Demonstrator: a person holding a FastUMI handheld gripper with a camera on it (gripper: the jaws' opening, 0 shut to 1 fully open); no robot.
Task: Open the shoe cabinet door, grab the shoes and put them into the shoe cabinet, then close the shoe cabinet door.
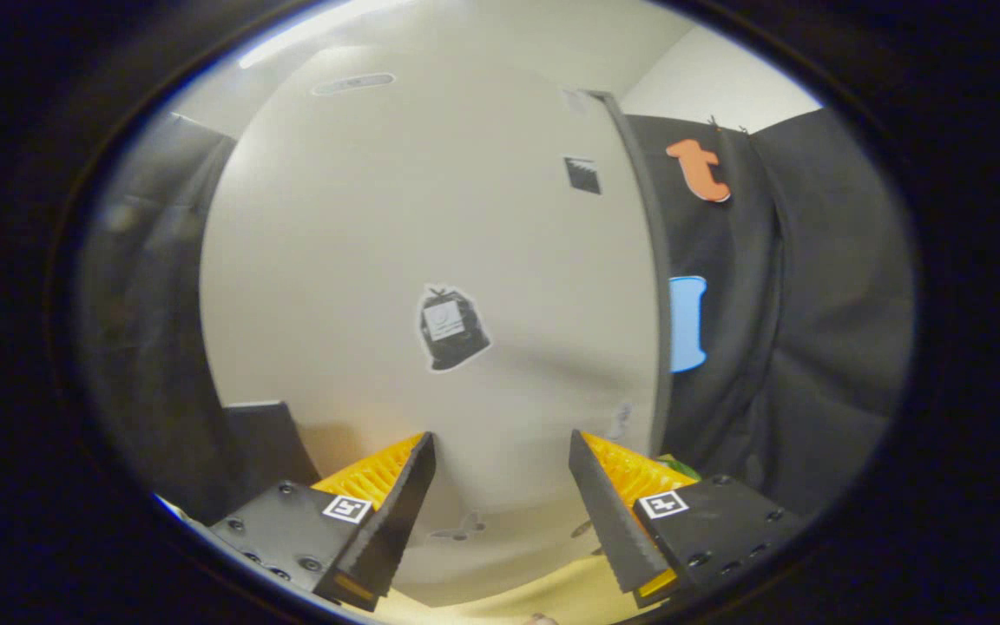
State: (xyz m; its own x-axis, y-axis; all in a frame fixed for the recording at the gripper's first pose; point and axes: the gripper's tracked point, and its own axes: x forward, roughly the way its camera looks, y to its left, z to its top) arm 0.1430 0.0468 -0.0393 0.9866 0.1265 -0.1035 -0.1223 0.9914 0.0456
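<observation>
While the gripper [502, 495] faces it at close range, the shoe cabinet door [430, 260] takes up most of what lies ahead: a pale, smooth panel, slightly blurred.

Gripper: fingers spread well apart, nothing between them, neither pad touching anything. Square printed markers sit on both finger bases. Ribbed inner faces of the fingers look toward each other across the gap.

Door surface: a black sticker shaped like a tied bag [452, 330] with a small pale label sits on the door, beyond the fingers and roughly in line with the gap between them. A smaller dark sticker [583, 175] is stuck higher on the door, toward its right edge. Faint grey butterfly-like shapes [458, 528] show low on the door, between and beside the fingertips. A slim oval mark [352, 83] sits near the door's top.

Door's right edge: a dark vertical strip [652, 278] runs down it; black booth cloth [812, 304] hangs just past that strip.

Left of the door: more dark cloth, and a dark box-like shape [261, 443] low down beside the left finger; cannot tell what it is.

Below the door: a pale yellow surface [552, 595] under the fingers.

Whether the door is shut or ajar cannot be told from here.
</observation>
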